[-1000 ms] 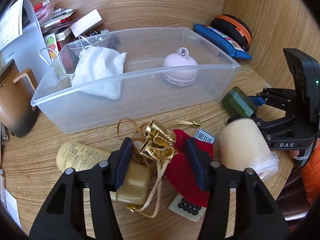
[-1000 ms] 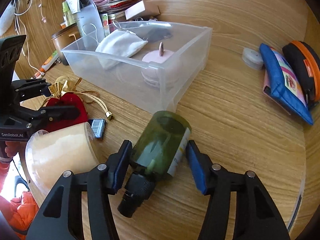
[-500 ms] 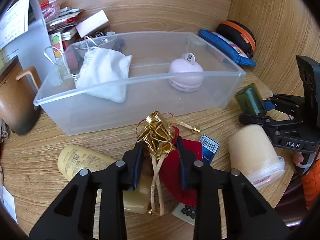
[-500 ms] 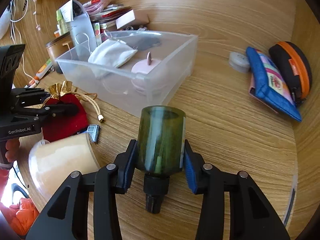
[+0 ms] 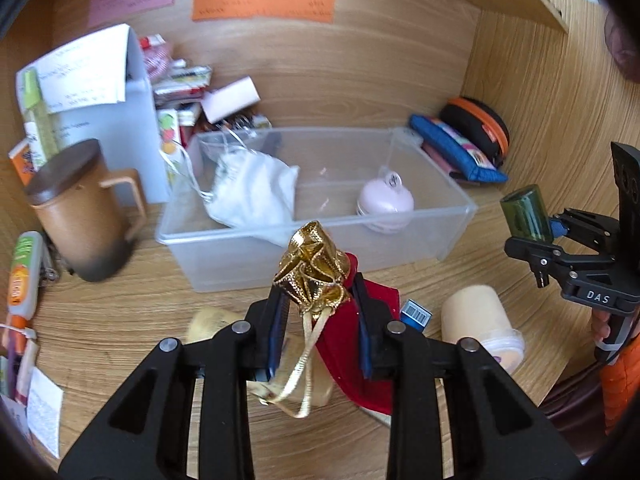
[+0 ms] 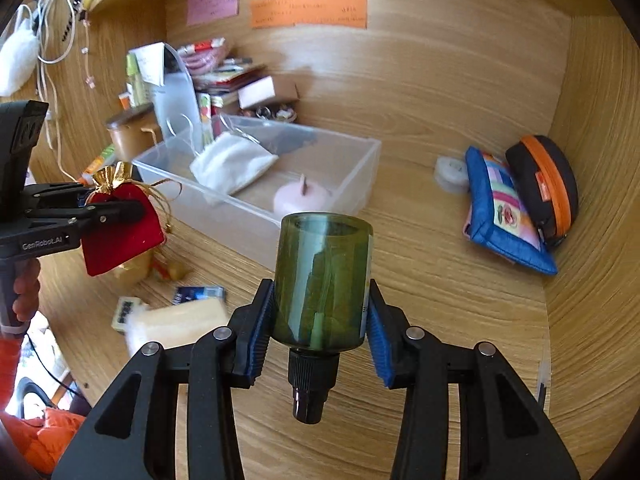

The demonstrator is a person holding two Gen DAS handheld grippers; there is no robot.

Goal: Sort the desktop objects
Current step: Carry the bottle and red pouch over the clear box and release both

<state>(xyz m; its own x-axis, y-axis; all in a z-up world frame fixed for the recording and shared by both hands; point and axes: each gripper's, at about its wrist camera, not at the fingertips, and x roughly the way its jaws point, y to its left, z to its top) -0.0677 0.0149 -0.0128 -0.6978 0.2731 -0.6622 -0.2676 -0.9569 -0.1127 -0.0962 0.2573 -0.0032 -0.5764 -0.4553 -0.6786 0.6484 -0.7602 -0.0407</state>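
Above the desk, the left gripper (image 5: 320,312) clamps the soft red pouch (image 5: 348,344) at its gathered neck. The right gripper (image 6: 322,320) clamps the green bottle (image 6: 324,280) mid-body; likely rigid, smooth, possibly slippery.

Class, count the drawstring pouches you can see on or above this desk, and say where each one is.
2. The white pouch lies in the clear bin, at its left end. The red pouch, gold-topped, hangs off the desk, clamped in the left hand-held gripper. Clutter may hide others.
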